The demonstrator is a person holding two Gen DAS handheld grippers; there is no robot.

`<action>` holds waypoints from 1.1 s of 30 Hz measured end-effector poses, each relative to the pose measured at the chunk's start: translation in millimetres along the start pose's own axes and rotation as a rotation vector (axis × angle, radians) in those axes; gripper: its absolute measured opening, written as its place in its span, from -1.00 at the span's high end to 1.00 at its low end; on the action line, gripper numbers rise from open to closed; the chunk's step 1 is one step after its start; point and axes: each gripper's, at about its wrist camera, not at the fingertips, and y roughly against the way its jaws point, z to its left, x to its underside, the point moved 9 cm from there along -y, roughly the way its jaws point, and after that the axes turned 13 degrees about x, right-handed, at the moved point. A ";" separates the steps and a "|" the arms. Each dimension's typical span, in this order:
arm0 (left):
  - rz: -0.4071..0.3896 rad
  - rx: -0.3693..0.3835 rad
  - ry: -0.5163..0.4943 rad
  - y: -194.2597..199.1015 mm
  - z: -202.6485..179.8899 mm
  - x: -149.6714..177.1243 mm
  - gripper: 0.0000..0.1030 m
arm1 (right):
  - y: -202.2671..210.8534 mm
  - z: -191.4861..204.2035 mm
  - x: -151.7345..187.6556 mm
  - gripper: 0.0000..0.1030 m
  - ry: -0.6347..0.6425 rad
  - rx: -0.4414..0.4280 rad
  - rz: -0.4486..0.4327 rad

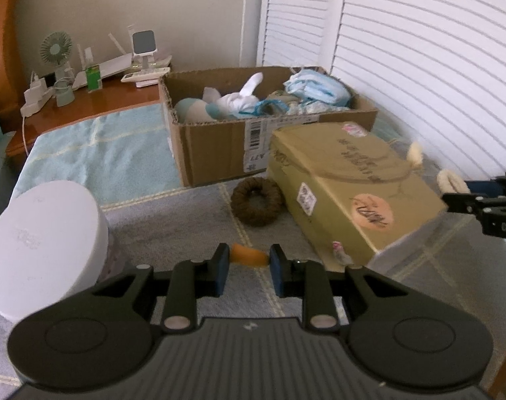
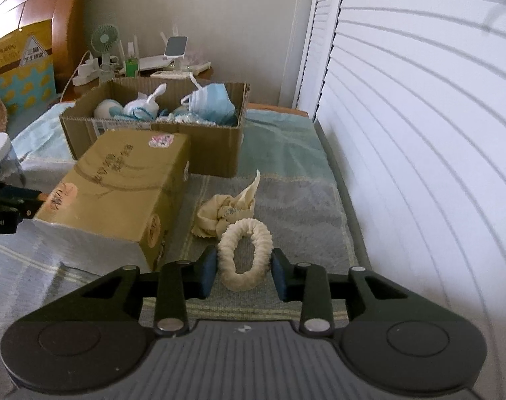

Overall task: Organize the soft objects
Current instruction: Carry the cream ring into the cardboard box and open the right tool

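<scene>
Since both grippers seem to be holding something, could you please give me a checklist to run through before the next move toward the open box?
1. Right gripper shut on cream scrunchie: ok, pads press both its sides.
2. Left gripper shut on orange item: ok; what it is, cannot tell.
3. Open cardboard box has room: ok, space among the masks and socks.
4. Closed yellow box between grippers and open box: not ok, must be cleared.
5. Cream cloth and brown scrunchie collected: not ok, both lie on the bedding.

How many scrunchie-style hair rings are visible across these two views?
3: a cream scrunchie in the right gripper, a brown scrunchie by the open carton, an orange one in the left gripper. The carton may hide more.
</scene>
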 end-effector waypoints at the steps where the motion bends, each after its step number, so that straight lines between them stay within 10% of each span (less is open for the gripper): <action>1: -0.001 0.008 -0.004 3.9 -1.7 -0.5 0.53 | 3.1 -0.9 -1.0 0.23 0.000 0.002 -0.003; 18: -0.047 0.088 -0.111 59.3 -20.3 -6.2 0.53 | 46.1 23.1 -72.2 0.23 0.070 -0.108 -0.114; 33: -0.058 0.093 -0.098 59.1 -13.6 -9.1 0.53 | -9.3 90.1 -156.9 0.16 0.186 -0.220 -0.135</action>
